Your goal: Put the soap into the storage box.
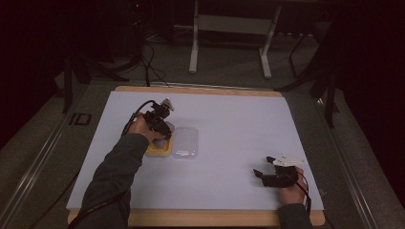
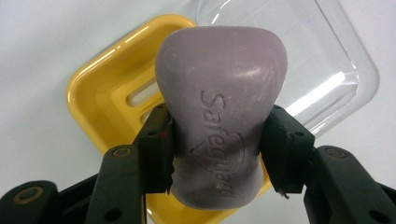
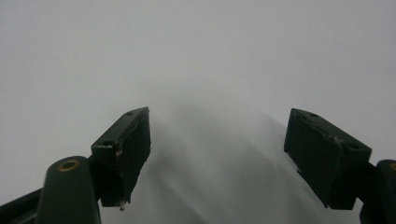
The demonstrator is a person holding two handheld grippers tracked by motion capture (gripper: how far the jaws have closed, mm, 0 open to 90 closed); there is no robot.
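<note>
White sheet covers the counter (image 1: 229,143), wooden edge showing at the near and far sides. Near right: right tongs (image 1: 261,168) rest low on the sheet, held by a hand at the near edge, jaws pointing left and spread wide with nothing between them; the right gripper view confirms this, two black pads (image 3: 126,149) well apart over bare white surface. Left of centre, a little farther off: a dark-sleeved forearm (image 1: 114,176) reaches in from the near left, carrying the left tongs (image 1: 162,129), pointed down. Left gripper view: left tongs clenched on a pale purple soap bar (image 2: 219,116), pads pressing its narrowed waist from both sides, embossed lettering facing the camera, the wider end away from it. Bar sits above a yellow soap dish (image 2: 100,88), slotted base visible beneath it; whether the bar touches the dish cannot be told. Just right of the dish, touching or nearly so, lies a clear plastic lid (image 1: 185,143), hollow side up by the look of the left gripper view. Beyond the counter's far edge: dark floor, cables, and the white legs of a stand (image 1: 193,52).
</note>
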